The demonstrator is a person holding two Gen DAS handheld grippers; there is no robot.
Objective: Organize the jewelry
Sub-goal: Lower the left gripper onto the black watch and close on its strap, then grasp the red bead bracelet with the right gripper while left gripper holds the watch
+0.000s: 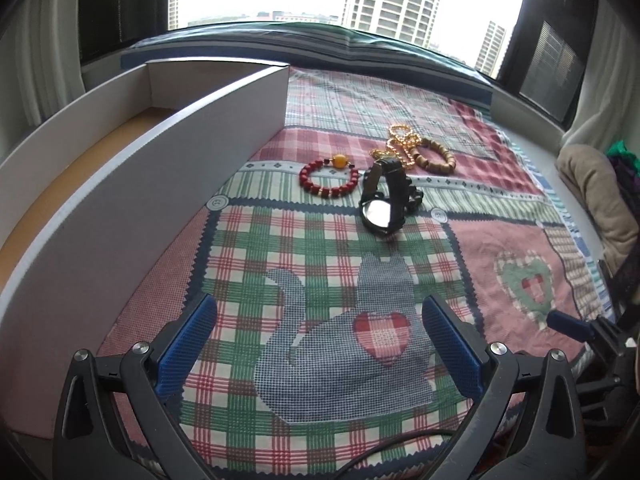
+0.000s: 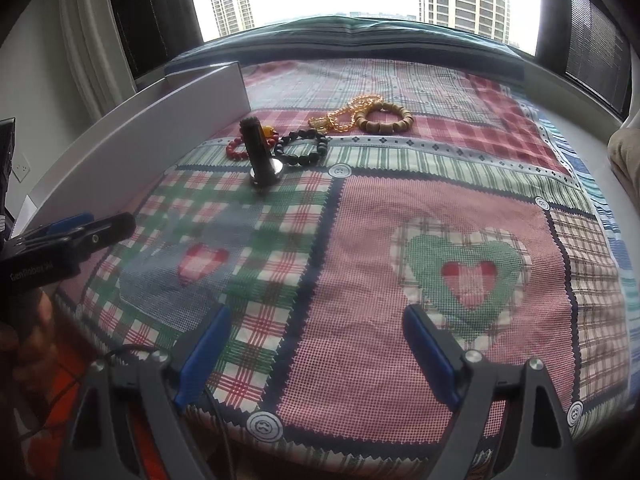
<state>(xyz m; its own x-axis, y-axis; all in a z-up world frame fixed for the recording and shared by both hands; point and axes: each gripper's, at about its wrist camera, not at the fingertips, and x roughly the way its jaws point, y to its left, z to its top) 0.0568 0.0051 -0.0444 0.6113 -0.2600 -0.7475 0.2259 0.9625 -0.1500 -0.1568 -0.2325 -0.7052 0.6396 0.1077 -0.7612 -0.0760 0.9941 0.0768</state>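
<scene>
Window w/ high-rise towers behind, and under it a patchwork plaid quilt [image 1: 312,248] in pink, green and white with cat and heart patches covering the work surface. Along the quilt's left edge stands a long white cardboard box [image 1: 140,184] with a tan floor, apparently empty, though the near wall hides much of the inside.

Both tools hover low over the near quilt, well apart from the jewelry. Left gripper [image 1: 318,332]: blue pads spread wide, nothing between. Right gripper [image 2: 316,344]: likewise spread, empty.

Jewelry sits in a cluster mid-quilt, near the box's far end. The black wristwatch [image 1: 382,196] stands on its side, strap looped upward: heaviest piece, rigid case, glass face, so pinch across the strap, not the dial. The tan wooden bead bracelet [image 1: 438,156] and red bead bracelet with an amber bead [image 1: 330,176] are light, elastic, rolly; grip across one strand. A black bead bracelet [image 2: 302,148] lies behind the watch. The gold bead chain [image 1: 400,142] touches the wooden bracelet; limp and slippery, prob. drags neighbours when lifted.
</scene>
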